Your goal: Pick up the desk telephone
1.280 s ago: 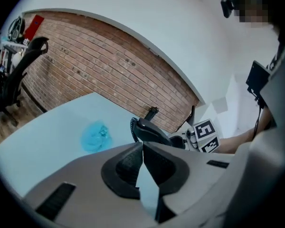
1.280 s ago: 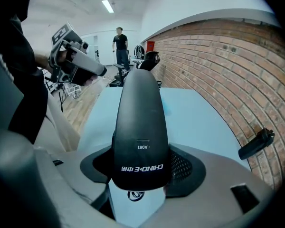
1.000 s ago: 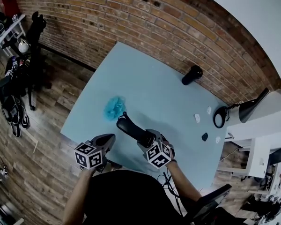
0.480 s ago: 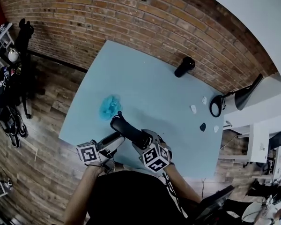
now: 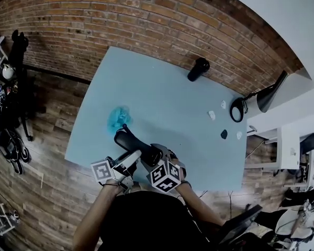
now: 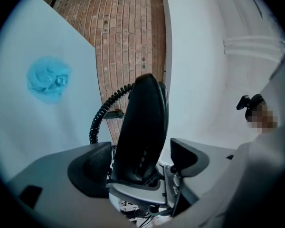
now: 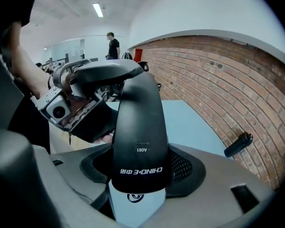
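Progress looks well along: the telephone handset [image 7: 138,127] is pinched across its middle by the right tool [image 7: 142,167], whose dark pads press on both its sides. In the head view it sits low in the frame, slanting up and to the left. It appears to be raised off the tabletop [image 5: 162,93], though no view clearly shows the gap beneath it.

The left tool [image 6: 140,148] has just been opening and now stands spread wide. One end of the handset stands between its jaws, but the pads are not pressing on it, so the right tool alone seems to carry the weight. A coiled cord [image 6: 102,115] trails from the handset. No telephone base can be made out in any view, so I cannot say whether a base is left to lift.

The tabletop is pale blue and mostly bare. A crumpled blue thing [image 5: 119,118] lies left of centre, and a black cylinder [image 5: 198,68] lies near the upper edge. A few small white and dark bits [image 5: 217,120] sit toward the right, close to a black desk lamp [image 5: 261,99].

Behind the tabletop runs a red brick wall [image 5: 146,14]. Wood plank floor [image 5: 47,124] fills the left of the frame, with dark gear piled at the far left.
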Available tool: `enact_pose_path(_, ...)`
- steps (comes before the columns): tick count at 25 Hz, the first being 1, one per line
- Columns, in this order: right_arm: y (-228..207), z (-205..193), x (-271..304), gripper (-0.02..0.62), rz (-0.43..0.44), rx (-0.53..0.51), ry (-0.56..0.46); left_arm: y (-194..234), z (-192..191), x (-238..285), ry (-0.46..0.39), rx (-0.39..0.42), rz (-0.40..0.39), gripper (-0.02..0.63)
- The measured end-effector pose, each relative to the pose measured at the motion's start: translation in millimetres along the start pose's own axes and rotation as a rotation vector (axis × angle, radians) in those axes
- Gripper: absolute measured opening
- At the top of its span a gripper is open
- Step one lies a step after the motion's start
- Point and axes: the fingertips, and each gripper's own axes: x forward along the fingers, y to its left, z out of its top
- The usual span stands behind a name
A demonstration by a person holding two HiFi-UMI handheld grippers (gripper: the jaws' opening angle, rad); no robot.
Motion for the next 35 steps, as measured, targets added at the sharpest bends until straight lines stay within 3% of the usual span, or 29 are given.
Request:
enact_pose_path(6,13.3,-2.2,0.6,0.29,0.005,-0.023,0.011,10.6,-2.6,-7.5,-0.021,-0.019,0.049,0.389)
enact_pose_path(7,15.4,-2.2,0.2,0.29,0.009,-0.015,0.006,13.2,-2.3,-10.7,-0.03,-0.019,0.055,0.333)
enact_pose_path(10,22.5,-0.6,-0.4,0.289,0.027,0.008,-0.013,20.1,-1.5,-19.2,-0.053,-0.046,0.067,0.308)
enact_pose_path(19,44.5,-2.9,7.5,0.295,0.058,0.026,-0.021,30.0,-8.2,-40.2,-0.058,-0.088,0.113,0.301)
enact_pose_path(35,41.3,-7.3,2.0,0.295,0.073,0.033,-0.053,27.4,-13.1,-31.0,-0.018,-0.086,0.093,0.299)
